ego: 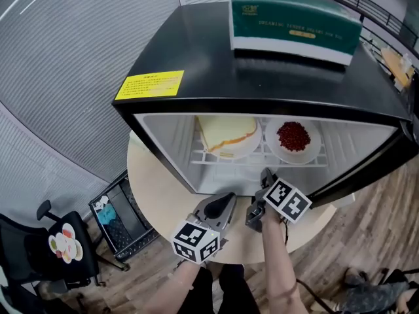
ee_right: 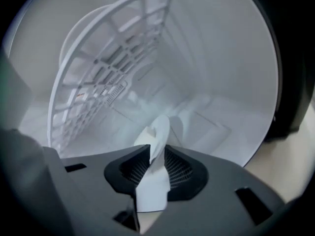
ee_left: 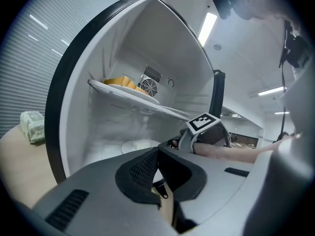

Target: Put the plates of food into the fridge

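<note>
The black mini fridge [ego: 196, 51] stands open on a round table [ego: 157, 182]. On its white wire shelf [ego: 262, 157] sit a plate of yellow cake [ego: 228, 136] and a plate of red beans [ego: 293, 137]. My right gripper [ego: 267, 178] reaches into the lower compartment. In the right gripper view the right gripper [ee_right: 158, 163] has a white plate's rim [ee_right: 156, 136] between its pads, which lie against it. That plate [ee_left: 140, 145] rests on the fridge floor; what it carries is hidden. My left gripper [ego: 219, 209] waits outside the opening, the left gripper [ee_left: 158, 163] shut and empty.
A green tissue box [ego: 294, 21] lies on the fridge top, near a yellow sticker [ego: 149, 85]. The fridge door [ego: 366, 169] hangs open at the right. A crumpled cloth [ee_left: 32, 126] lies on the table. A black chair [ego: 64, 241] and a crate [ego: 118, 221] stand below left.
</note>
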The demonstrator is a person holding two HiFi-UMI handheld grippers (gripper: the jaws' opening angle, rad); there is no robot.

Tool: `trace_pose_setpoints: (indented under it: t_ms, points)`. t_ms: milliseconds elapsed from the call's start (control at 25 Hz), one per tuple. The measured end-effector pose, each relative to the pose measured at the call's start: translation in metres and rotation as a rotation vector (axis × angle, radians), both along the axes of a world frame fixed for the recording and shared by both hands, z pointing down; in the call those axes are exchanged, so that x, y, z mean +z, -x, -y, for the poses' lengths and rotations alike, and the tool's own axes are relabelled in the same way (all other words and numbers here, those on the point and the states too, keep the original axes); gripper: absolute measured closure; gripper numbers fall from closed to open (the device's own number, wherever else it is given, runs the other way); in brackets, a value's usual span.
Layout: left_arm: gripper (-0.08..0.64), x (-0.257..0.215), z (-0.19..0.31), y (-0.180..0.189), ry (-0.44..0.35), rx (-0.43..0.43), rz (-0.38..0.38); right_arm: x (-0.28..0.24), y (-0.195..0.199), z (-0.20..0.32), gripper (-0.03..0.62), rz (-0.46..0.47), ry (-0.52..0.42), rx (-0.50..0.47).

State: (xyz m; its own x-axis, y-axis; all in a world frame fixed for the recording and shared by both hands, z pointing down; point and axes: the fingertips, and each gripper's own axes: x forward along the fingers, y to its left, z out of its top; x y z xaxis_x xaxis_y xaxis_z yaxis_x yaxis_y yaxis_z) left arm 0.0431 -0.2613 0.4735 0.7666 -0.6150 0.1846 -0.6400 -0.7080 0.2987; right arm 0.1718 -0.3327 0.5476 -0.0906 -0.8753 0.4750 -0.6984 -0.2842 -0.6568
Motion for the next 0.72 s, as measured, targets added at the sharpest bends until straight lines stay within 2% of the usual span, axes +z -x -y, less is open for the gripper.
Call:
trace_pose_setpoints:
  t_ms: [80,120,240,320,600,720]
  points:
    - [0.555,-0.004,-0.002,0.001,-0.006,0.010,-0.007,-0.001,-0.003,0.000,0.500,-0.170,0.025,-0.024]
    - [0.555,-0.005,-0.003,0.001,-0.008,0.015,-0.010,0.000,-0.003,0.000,0.497,-0.212,0.034,-0.036]
    - [0.555,-0.006,-0.005,0.004,-0.007,0.023,-0.014,0.006,-0.001,0.001,0.489,-0.228,0.070,-0.053]
    - [0.555,-0.006,-0.008,0.005,-0.003,0.026,-0.015,0.012,-0.003,-0.001,0.475,-0.271,0.104,-0.064]
    - [0.555,-0.010,-0.016,0.010,0.021,0.034,-0.045,0.003,-0.001,0.007,0.449,-0.580,0.104,-0.166]
    - [0.555,-0.022,-0.019,0.012,0.013,0.040,-0.080,0.001,-0.002,0.011,0.441,-0.635,0.107,-0.190]
